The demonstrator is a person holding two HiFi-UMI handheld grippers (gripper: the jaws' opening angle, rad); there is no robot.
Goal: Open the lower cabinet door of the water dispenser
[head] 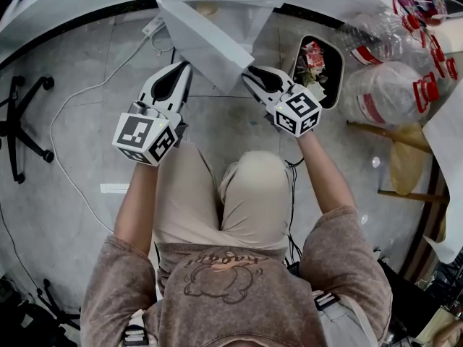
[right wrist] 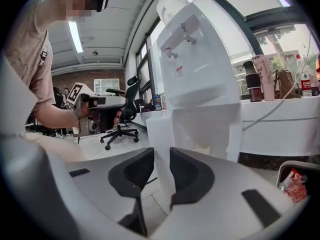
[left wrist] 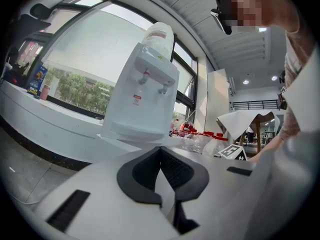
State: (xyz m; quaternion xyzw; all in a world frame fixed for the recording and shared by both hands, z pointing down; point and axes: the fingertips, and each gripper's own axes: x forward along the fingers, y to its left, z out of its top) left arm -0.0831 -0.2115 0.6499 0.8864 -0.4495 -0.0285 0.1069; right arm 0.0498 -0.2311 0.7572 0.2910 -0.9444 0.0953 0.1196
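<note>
The white water dispenser (right wrist: 200, 69) stands against the window ledge, seen also in the left gripper view (left wrist: 145, 99). Its lower cabinet door (head: 206, 42) is swung out toward me, and the cabinet's inside (right wrist: 205, 131) shows. My right gripper (head: 249, 71) is at the door's free edge. In the right gripper view the thin door panel (right wrist: 159, 129) fills the narrow gap of the right gripper (right wrist: 161, 151), both pads against it. My left gripper (head: 187, 65) hovers left of the door, apart from it. In its own view the left gripper (left wrist: 161, 148) has its tips together and holds nothing.
A black bin (head: 318, 67) with rubbish stands right of the dispenser. Big clear water bottles (head: 391, 92) with red handles lie further right, near a wooden stool (head: 405, 157). An office chair base (head: 22, 121) and a white cable (head: 65, 121) are on the floor at left.
</note>
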